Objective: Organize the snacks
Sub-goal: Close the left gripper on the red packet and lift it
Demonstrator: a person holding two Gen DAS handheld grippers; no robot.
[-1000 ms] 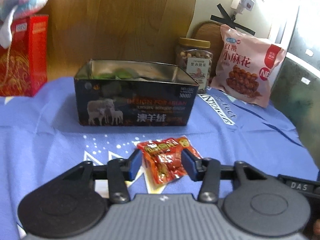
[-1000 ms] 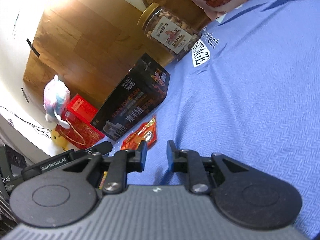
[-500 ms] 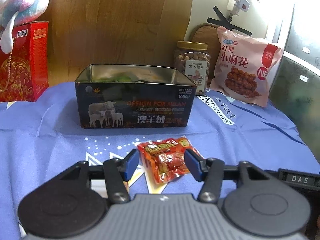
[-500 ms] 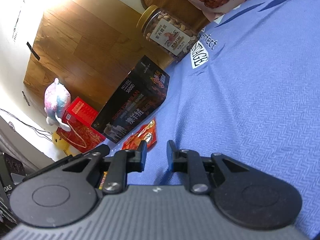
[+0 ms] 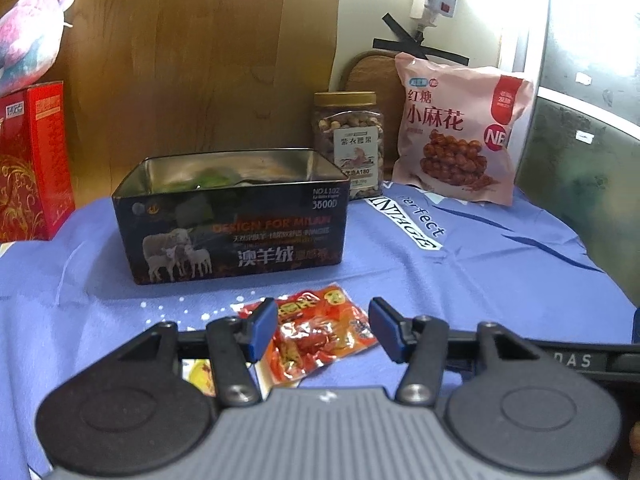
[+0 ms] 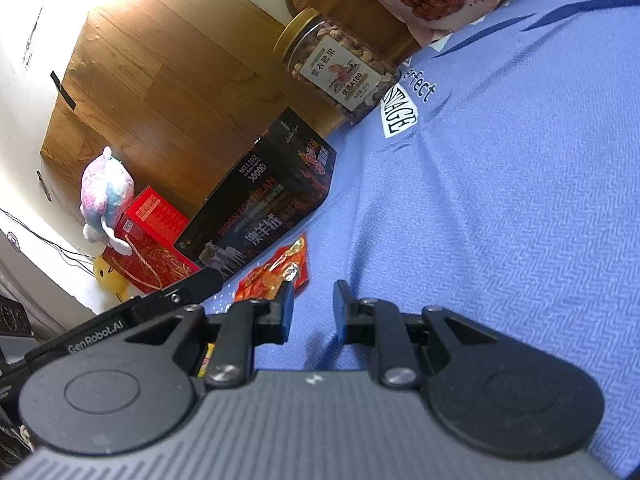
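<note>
A small red snack packet (image 5: 320, 328) lies on the blue cloth just in front of a dark open tin box (image 5: 232, 216). My left gripper (image 5: 323, 330) is open, its blue pads on either side of the packet without touching it. The box holds green-wrapped items, partly hidden. In the right wrist view the packet (image 6: 276, 270) lies left of my right gripper (image 6: 314, 308), which is open a small gap, empty, low over the cloth. The tin box (image 6: 260, 208) stands beyond it.
A nut jar (image 5: 348, 144) and a pink snack bag (image 5: 456, 132) stand behind the box at the right. A red gift box (image 5: 32, 164) with a plush toy (image 5: 28, 40) is at the left. A wooden panel backs the table. Another yellow packet (image 5: 200, 372) peeks under my left gripper.
My left gripper's jaws have opened wider around the red packet and the view has shifted slightly. The right gripper has barely moved.
</note>
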